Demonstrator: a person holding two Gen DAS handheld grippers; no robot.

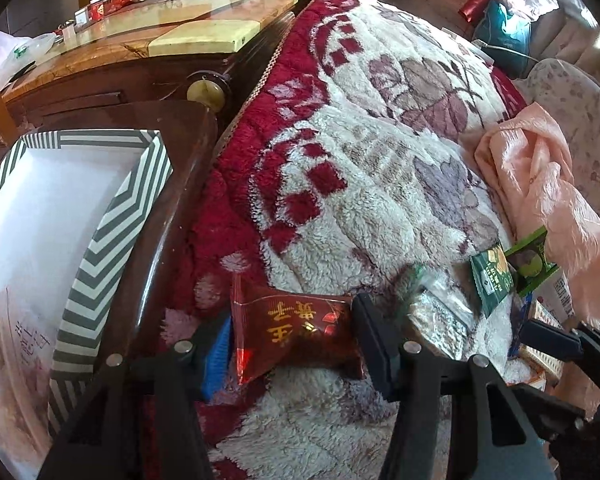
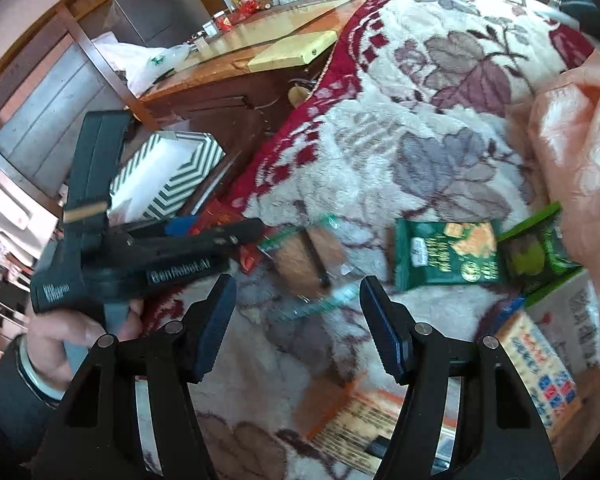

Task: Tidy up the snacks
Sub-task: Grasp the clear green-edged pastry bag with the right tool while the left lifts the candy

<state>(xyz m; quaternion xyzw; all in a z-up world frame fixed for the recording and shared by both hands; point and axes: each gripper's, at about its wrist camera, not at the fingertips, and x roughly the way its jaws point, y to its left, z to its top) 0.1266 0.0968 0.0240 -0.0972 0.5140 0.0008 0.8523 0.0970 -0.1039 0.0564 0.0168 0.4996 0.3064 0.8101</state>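
The left gripper [image 1: 290, 344] grips a red snack packet [image 1: 296, 330] between its fingers, near the striped box [image 1: 112, 224], which looks empty. The right gripper [image 2: 298, 312] hangs open above a clear-wrapped snack [image 2: 300, 258]; green packets [image 2: 446, 254] and others lie on the blanket [image 2: 420, 120], unsorted.

Two close downward views; shared blanket [image 1: 380, 152]

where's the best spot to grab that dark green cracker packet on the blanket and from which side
Probably the crimped end seam of the dark green cracker packet, taken from above. It lies flat on the fluffy blanket, so a flat seam is easier to pinch than the puffy middle. Its left end looks free; the right end touches a lighter green packet. The right gripper hangs open nearby.
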